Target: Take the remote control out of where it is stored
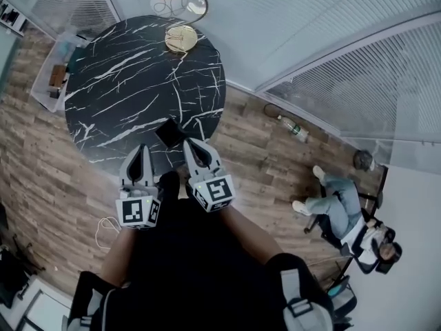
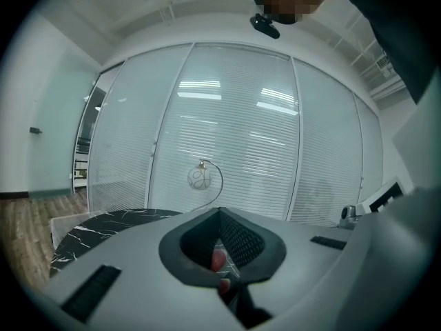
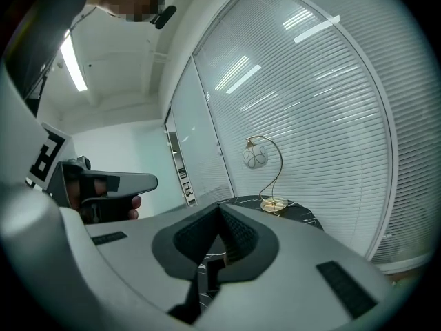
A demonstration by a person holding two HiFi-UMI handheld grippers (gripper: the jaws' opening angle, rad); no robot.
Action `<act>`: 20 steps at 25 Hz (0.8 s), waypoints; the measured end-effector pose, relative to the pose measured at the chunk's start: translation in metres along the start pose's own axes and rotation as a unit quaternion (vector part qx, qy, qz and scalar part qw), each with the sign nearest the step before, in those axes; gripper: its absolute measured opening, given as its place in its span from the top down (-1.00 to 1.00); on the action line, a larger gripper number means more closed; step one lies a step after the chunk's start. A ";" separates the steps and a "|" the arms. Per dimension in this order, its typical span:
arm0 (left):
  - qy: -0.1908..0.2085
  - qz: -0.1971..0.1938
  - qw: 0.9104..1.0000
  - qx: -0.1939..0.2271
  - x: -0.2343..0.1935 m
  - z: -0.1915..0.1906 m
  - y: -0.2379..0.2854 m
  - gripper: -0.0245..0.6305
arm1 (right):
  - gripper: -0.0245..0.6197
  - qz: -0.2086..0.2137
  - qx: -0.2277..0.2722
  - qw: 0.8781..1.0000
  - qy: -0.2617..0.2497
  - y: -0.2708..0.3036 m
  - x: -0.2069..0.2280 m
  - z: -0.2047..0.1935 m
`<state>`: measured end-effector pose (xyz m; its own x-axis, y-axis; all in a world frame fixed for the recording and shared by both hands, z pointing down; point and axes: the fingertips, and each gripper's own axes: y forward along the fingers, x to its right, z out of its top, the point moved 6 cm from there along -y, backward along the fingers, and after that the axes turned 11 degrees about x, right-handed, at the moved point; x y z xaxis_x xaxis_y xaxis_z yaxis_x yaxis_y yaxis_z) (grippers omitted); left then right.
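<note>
A round black marble table [image 1: 138, 74] stands in front of me. Near its front edge lies a dark flat rectangular thing [image 1: 169, 133]; I cannot tell whether it is the remote control. My left gripper [image 1: 140, 148] hovers at the table's front edge with its jaws closed tip to tip [image 2: 220, 211] and nothing between them. Just right of it, my right gripper [image 1: 191, 143] is also shut and empty [image 3: 219, 207], its tip close beside the dark thing. A clear storage box [image 1: 58, 74] with brownish contents sits at the table's left side.
A gold lamp [image 1: 180, 19] with a glass globe stands at the table's far edge. Glass walls with blinds run behind. A person sits on a chair [image 1: 337, 209] at the right. A bottle [image 1: 293, 128] and a white cable [image 1: 103, 229] lie on the wooden floor.
</note>
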<state>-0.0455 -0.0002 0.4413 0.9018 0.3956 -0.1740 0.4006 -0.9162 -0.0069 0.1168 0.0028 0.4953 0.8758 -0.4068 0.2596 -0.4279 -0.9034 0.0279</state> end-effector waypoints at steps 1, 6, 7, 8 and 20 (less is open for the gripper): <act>0.000 -0.002 1.000 -0.004 0.000 -0.002 0.001 0.93 | 0.93 -0.003 -0.006 1.000 0.002 0.001 0.001 -0.002; -0.007 0.001 1.000 -0.015 -0.006 -0.009 0.007 0.94 | 0.93 -0.005 -0.028 1.000 0.006 0.011 0.007 -0.018; -0.008 0.003 1.000 -0.017 -0.007 -0.011 0.008 0.93 | 0.93 -0.006 -0.031 0.999 0.008 0.013 0.008 -0.021; -0.008 0.004 1.000 -0.019 -0.008 -0.012 0.009 0.93 | 0.93 -0.008 -0.033 0.999 0.009 0.015 0.010 -0.024; -0.020 0.003 0.999 -0.041 -0.019 -0.033 0.021 0.93 | 0.90 -0.010 -0.074 0.997 0.016 0.033 0.023 -0.061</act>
<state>-0.0486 -0.0247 0.4774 0.8978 0.3854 -0.2131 0.4082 -0.9099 0.0743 0.1090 -0.0281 0.5611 0.8783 -0.3822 0.2874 -0.4404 -0.8807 0.1745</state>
